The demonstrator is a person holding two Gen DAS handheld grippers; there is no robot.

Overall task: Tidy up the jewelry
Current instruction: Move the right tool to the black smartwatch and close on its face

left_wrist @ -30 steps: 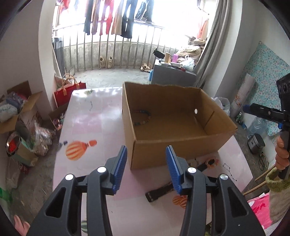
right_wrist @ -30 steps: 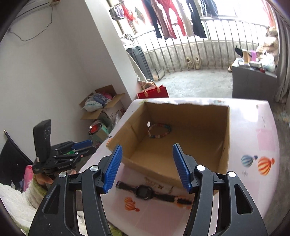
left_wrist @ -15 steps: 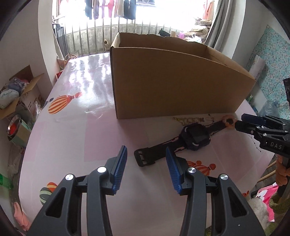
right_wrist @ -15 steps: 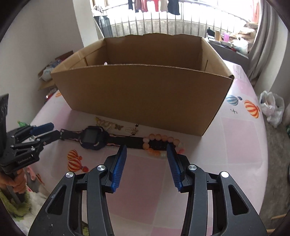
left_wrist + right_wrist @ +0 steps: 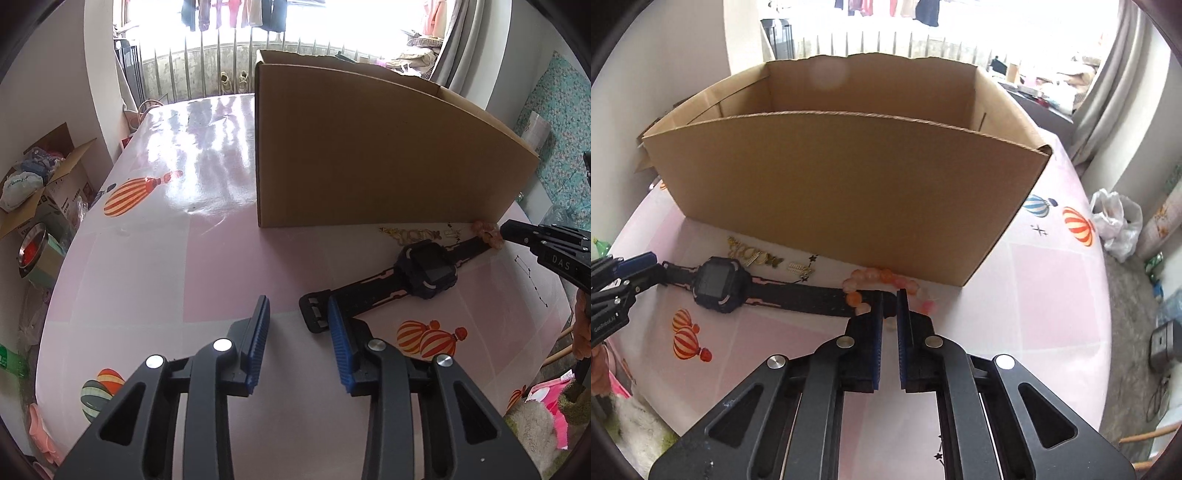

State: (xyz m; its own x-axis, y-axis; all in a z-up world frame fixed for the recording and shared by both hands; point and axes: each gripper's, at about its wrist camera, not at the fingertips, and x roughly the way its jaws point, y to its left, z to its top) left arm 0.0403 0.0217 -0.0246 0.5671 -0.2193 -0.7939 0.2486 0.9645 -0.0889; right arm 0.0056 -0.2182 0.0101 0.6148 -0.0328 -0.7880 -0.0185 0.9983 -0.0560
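Observation:
A black wristwatch (image 5: 424, 271) lies on the pink table in front of a brown cardboard box (image 5: 369, 147); it also shows in the right wrist view (image 5: 720, 284). My left gripper (image 5: 297, 306) is open, its right finger beside the strap's buckle end. A pink-orange bead bracelet (image 5: 882, 280) lies at the strap's other end, by the box's wall (image 5: 849, 192). My right gripper (image 5: 889, 297) is nearly closed over the bracelet's near edge; whether it grips beads is unclear. Small gold trinkets (image 5: 753, 254) lie between watch and box.
The table (image 5: 147, 258) has balloon prints and drops off at left and front. An open carton with clutter (image 5: 40, 184) and a metal bowl (image 5: 31, 251) sit on the floor at left. A white plastic bag (image 5: 1115, 221) lies on the floor at right.
Both grippers have moved lower and closer to the table. The right gripper's jaws have closed from wide open to a narrow gap at the bracelet. The left gripper has neared the strap's end.

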